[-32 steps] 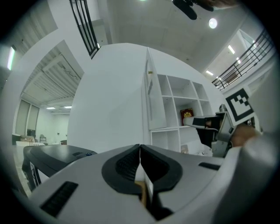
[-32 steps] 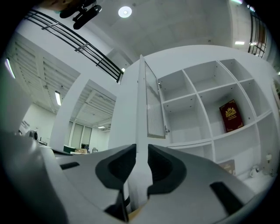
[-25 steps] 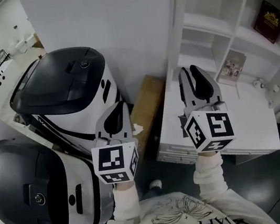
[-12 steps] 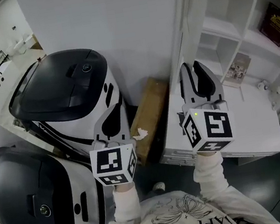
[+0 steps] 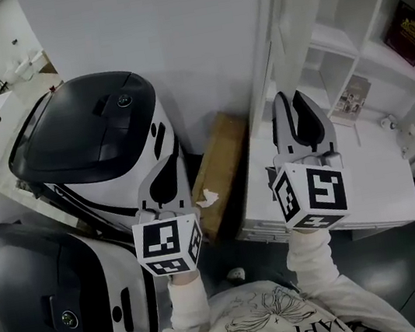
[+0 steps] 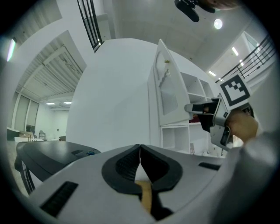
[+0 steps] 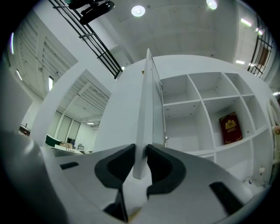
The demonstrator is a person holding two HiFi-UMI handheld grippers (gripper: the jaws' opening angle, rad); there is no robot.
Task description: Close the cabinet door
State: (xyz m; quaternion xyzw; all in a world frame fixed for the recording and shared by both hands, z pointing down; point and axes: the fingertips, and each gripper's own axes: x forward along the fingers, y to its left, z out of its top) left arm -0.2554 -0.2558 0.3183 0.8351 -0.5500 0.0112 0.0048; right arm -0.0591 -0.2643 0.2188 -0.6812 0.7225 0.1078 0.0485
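A white cabinet door (image 5: pixel 268 41) stands open, edge-on to me, hinged on a white open-shelf cabinet (image 5: pixel 345 44). My right gripper (image 5: pixel 297 100) is held up at the door's lower edge. In the right gripper view the thin door edge (image 7: pixel 146 109) runs down between the jaws of the right gripper (image 7: pixel 140 154), which press on both faces. My left gripper (image 5: pixel 171 162) hovers left of the door, apart from it. Its jaws meet at the tips with nothing between them, as the left gripper (image 6: pixel 140 151) shows in its own view, where the door (image 6: pixel 168 92) appears ahead on the right.
Two large black-and-white machines (image 5: pixel 99 132) (image 5: pixel 48 298) stand at the left against a white wall. A cardboard box (image 5: pixel 219 163) lies between them and the cabinet. A red book (image 5: pixel 404 32) sits on a shelf, and a low white top (image 5: pixel 366 174) lies under the shelves.
My right gripper has shifted slightly to the right along with the door edge. The left gripper has stayed nearly in place.
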